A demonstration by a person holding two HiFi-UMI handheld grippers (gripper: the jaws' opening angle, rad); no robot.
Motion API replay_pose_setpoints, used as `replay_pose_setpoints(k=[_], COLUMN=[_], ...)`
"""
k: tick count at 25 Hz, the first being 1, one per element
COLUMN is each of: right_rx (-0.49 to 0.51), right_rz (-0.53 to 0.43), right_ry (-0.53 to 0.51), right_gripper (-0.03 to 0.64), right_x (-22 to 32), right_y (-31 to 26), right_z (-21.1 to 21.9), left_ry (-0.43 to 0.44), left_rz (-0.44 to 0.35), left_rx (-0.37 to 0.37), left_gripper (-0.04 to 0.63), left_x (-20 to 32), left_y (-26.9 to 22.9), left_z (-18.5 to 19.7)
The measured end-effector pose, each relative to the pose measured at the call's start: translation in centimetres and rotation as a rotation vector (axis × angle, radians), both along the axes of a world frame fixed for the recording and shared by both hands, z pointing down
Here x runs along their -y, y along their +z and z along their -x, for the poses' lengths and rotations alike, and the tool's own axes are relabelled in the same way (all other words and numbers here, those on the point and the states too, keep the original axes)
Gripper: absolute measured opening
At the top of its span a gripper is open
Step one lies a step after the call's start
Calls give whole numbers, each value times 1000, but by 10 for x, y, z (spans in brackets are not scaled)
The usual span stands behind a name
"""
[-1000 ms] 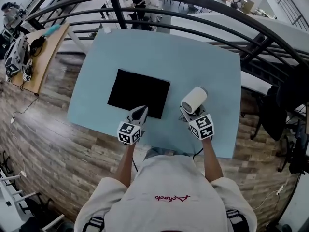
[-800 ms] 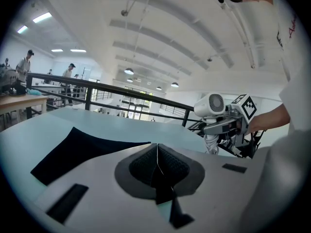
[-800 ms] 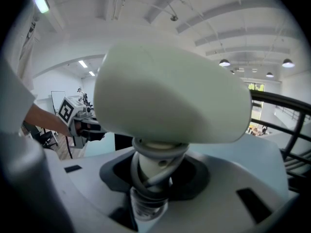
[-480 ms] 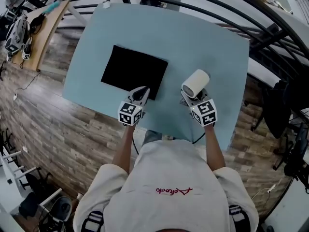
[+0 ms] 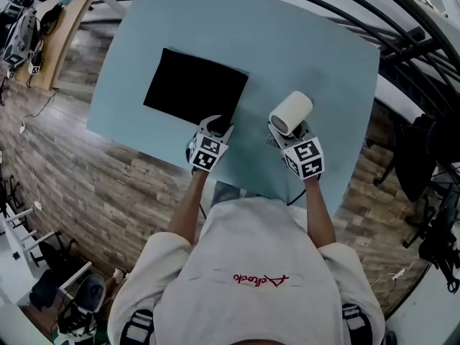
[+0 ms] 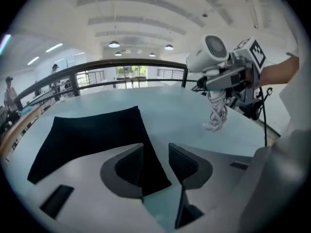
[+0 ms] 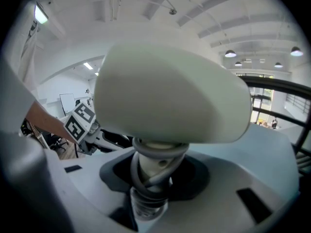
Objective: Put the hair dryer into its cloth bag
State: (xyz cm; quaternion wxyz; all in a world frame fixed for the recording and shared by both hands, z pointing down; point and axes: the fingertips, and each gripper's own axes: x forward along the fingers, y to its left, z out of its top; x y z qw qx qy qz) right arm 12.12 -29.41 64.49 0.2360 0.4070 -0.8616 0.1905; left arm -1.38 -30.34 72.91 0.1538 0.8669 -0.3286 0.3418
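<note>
- Left gripper [image 6: 155, 163]: jaws opening, with a clear gap between the pads. The near corner of the black cloth bag [image 5: 195, 86] lies in that gap, and the pads are not pressing on it yet.
- Right gripper [image 7: 154, 178]: jaws clamped on the handle of the hair dryer [image 5: 291, 112], with the cord wound round the handle. The dryer body is raised off the table [image 5: 316, 49], and its barrel slants away from the person.
- The bag lies flat, its long side running away and leftward from the left jaws. The dryer sits just right of that corner, apart from the cloth.
- The left hand is nearer the bag. I cannot tell which edge is the mouth. This corner probably needs pinching and lifting first.
</note>
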Motion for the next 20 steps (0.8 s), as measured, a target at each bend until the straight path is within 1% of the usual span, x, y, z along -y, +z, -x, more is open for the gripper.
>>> replay_pose_setpoints(k=[1,3,8,17,19,20], right_rx=[-3,-7,-8,-15,-15,-14], right_rz=[1,4,11,21,21,21], right_ry=[-2,-4,7,21,21,20], right_gripper=[163,163,164,163,164,164], right_x=[0,-2,-7,-12,-13,-14], right_y=[1,3,5,8,8,8], right_z=[0,-1,-3,-11,-10,-10], left_ry=[20,38,12,10,3,-2], left_rz=[-1,-2,-3,34,49,58], left_rx=[34,77,129,147,144,140], left_gripper=[146,146,146,141,126,98], left_x=[-1,-1,8,15,15,15], left_y=[4,11,23,29,30,31], left_z=[-3,-8,-8,-7,-6,-5])
